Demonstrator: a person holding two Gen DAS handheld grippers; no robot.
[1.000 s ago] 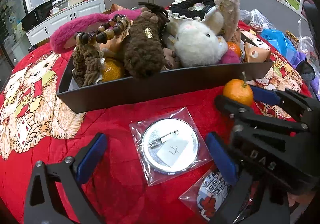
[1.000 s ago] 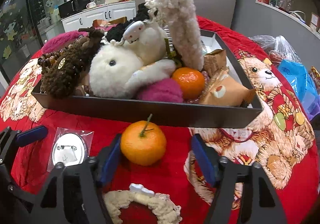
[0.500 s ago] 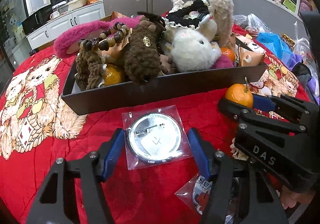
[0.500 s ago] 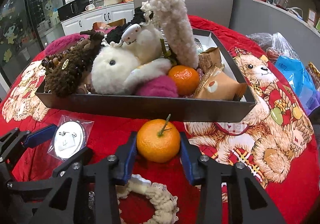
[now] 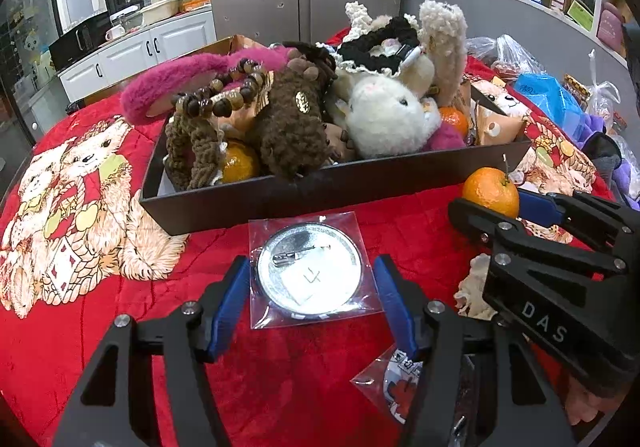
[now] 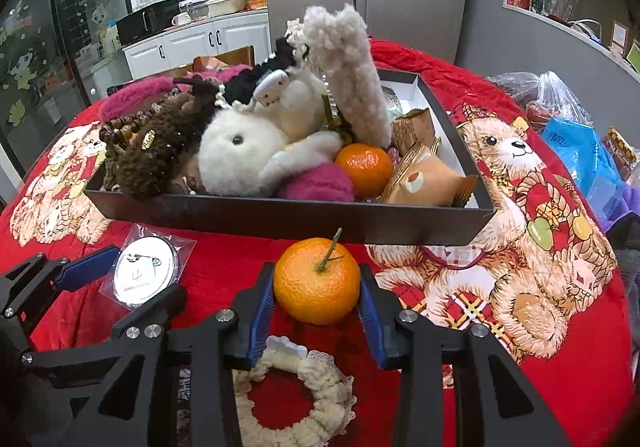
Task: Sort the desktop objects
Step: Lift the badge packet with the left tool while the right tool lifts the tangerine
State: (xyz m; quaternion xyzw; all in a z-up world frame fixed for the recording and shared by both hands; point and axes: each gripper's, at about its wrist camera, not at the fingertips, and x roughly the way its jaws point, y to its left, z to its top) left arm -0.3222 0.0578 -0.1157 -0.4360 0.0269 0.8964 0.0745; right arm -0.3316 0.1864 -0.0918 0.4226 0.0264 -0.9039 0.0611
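Two hand-held grippers at a red bear-print desk cover, one item between each pair of blue pads.

Right hand-held gripper: partly closed, pads pressed to both sides of a round orange tangerine with green stem, which sits on the red cover just in front of the tray. Left hand-held gripper: half open, pads at the side edges of a round silver pin badge in a clear plastic sleeve lying flat on the cover; whether it is gripped cannot be told. Cream knitted scrunchie: on the cover below the right pads. Black rectangular tray: behind both items, heaped with a white plush rabbit, brown plush, wooden beads, a second tangerine and snack packets.
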